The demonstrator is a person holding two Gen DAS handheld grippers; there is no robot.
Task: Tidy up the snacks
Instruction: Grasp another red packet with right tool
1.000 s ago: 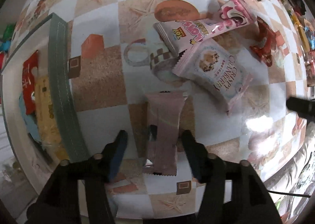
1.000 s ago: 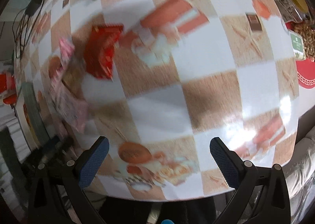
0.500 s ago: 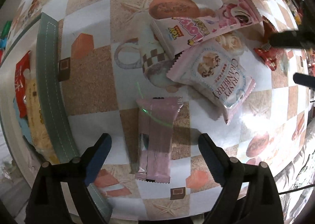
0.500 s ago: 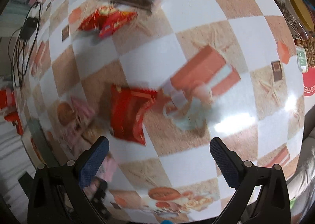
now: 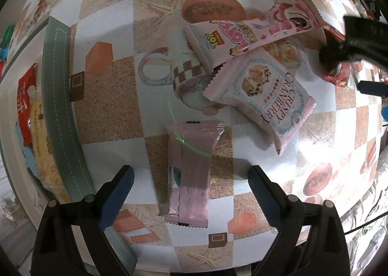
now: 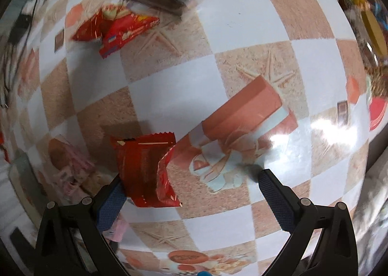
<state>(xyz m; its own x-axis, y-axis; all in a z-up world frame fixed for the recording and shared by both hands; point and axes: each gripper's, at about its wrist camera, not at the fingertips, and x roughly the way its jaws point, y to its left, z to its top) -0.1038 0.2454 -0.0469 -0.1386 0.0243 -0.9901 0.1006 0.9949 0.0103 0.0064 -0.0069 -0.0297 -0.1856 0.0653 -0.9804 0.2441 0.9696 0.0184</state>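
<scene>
Pink foil snack bar point(image 5: 189, 174) lies flat on the checkered tablecloth point(image 5: 109, 106) between the opening jaws of the left gripper point(image 5: 190, 187), clear of both pads. Cranberry cookie pack point(image 5: 264, 96) lies at 1 o'clock beyond it. The right gripper point(image 6: 191, 194) stands wide open, unloaded, its left pad beside a red wrapper point(image 6: 148, 169).

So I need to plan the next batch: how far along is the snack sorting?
Partly done. A few packets already lie in the grey-rimmed tray. The left claw is opening around the pink bar, which rests on the table; the right claw stands open by a red packet. The cranberry pack and others remain.
</scene>
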